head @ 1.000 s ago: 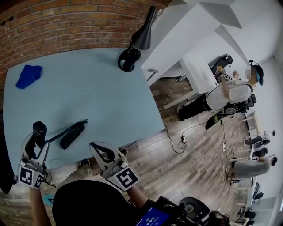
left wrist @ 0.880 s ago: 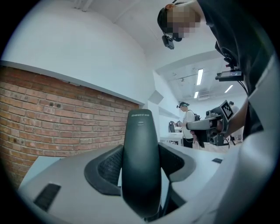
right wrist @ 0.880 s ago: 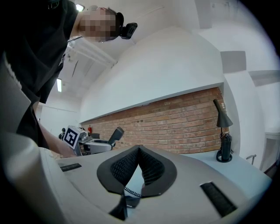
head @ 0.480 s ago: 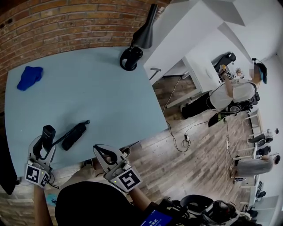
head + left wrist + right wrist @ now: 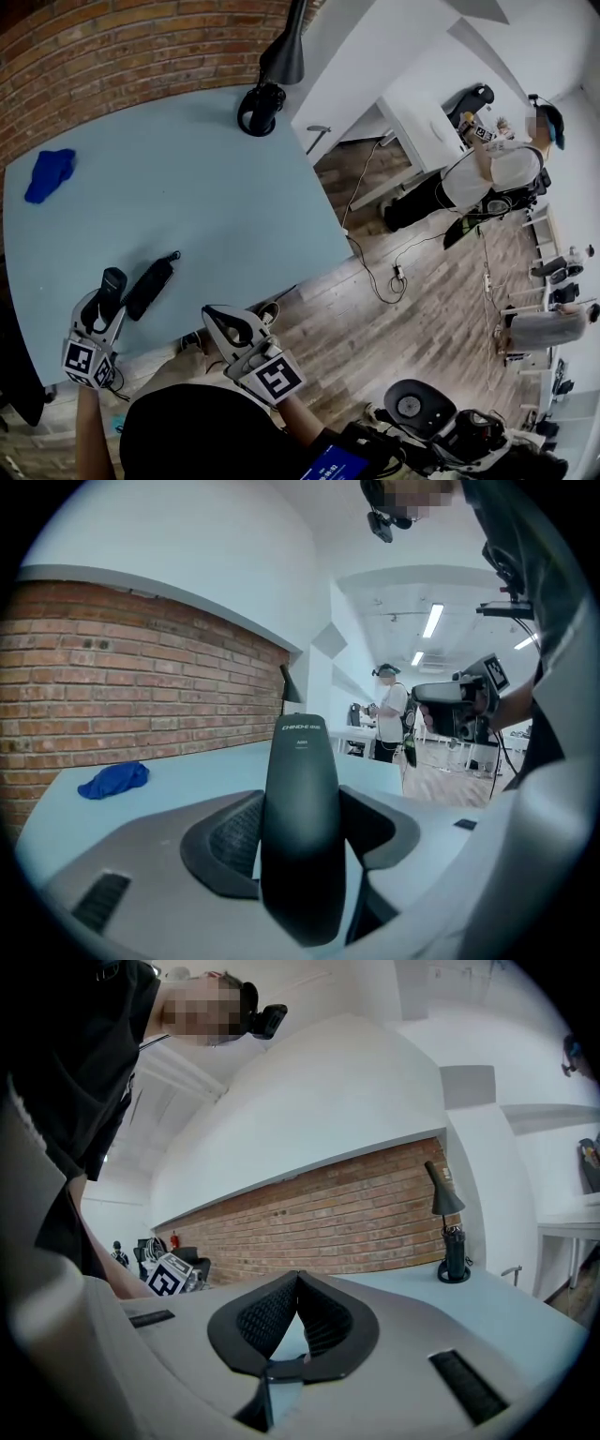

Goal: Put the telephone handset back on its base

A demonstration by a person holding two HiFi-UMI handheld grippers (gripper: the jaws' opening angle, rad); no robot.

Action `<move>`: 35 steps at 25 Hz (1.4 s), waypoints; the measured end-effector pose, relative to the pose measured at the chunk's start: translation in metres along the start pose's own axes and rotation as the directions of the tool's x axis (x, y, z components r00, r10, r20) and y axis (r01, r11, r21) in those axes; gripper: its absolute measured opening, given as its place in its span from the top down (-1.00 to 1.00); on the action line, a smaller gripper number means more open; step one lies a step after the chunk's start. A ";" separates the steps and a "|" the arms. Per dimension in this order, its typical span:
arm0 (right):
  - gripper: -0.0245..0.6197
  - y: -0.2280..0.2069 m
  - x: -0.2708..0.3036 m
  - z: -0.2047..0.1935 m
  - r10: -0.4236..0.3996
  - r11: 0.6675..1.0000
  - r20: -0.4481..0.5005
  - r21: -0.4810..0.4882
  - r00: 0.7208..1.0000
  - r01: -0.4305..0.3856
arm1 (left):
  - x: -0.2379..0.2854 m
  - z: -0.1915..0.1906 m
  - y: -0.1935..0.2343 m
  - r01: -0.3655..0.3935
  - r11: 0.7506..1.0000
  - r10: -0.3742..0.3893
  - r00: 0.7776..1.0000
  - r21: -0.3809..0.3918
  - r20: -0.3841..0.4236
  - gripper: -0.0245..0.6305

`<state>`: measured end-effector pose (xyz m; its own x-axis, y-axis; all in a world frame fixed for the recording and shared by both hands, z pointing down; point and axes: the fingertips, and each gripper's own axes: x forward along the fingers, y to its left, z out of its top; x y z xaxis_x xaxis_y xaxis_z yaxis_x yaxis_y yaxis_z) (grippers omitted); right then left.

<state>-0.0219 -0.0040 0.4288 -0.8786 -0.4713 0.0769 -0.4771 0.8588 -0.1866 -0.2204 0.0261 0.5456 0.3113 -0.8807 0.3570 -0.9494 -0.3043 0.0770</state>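
The black telephone handset stands upright between the jaws of my left gripper, which is shut on it near the table's front left edge. In the left gripper view the handset fills the gap between the two pads. The black base lies flat on the light blue table, just right of the handset. A thin cord runs between the two. My right gripper hovers off the table's front edge, shut with nothing in it. Its pads meet at the tips in the right gripper view.
A blue cloth lies at the table's far left and a black desk lamp stands at the far edge by the brick wall. Right of the table are wood floor with cables, white desks and a standing person.
My left gripper has carried the handset to the right, closer to the base. The right gripper has stayed about where it was, still shut.
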 end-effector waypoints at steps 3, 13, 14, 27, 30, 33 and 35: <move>0.88 -0.006 -0.005 -0.002 -0.022 1.000 0.000 0.008 1.000 0.022 | 0.013 -0.009 -0.002 0.021 1.000 -0.021 0.999 -0.010 -0.027 0.07; 0.88 -0.039 -0.028 -0.009 -0.100 0.994 -0.002 0.037 0.995 0.100 | 0.059 -0.040 -0.014 0.074 0.997 -0.078 0.989 -0.034 -0.122 0.07; 0.88 -0.042 -0.031 -0.009 -0.108 0.993 -0.003 0.039 0.994 0.108 | 0.063 -0.041 -0.016 0.080 0.996 -0.084 0.988 -0.033 -0.130 0.07; 0.88 -0.063 -0.056 -0.010 -0.178 0.983 -0.003 0.054 0.984 0.177 | 0.103 -0.076 -0.020 0.068 0.997 -0.075 0.964 -0.036 -0.257 0.07; 0.88 -0.069 -0.063 -0.013 -0.193 0.979 -0.009 0.063 0.981 0.194 | 0.110 -0.087 -0.022 0.059 0.998 -0.058 0.951 -0.008 -0.303 0.07; 0.88 -0.068 -0.066 -0.014 -0.197 0.978 -0.011 0.063 0.980 0.198 | 0.113 -0.098 -0.021 0.052 0.998 -0.040 0.938 0.026 -0.344 0.07; 0.88 -0.069 -0.066 -0.016 -0.198 0.978 -0.012 0.061 0.980 0.198 | 0.115 -0.103 -0.018 0.040 0.999 -0.025 0.931 0.032 -0.364 0.07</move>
<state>0.0681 -0.0288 0.4518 -0.7672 -0.6293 0.1235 -0.6392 0.7347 -0.2273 -0.1714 -0.0317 0.6813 0.2992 -0.6803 0.6690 -0.9344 -0.3508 0.0612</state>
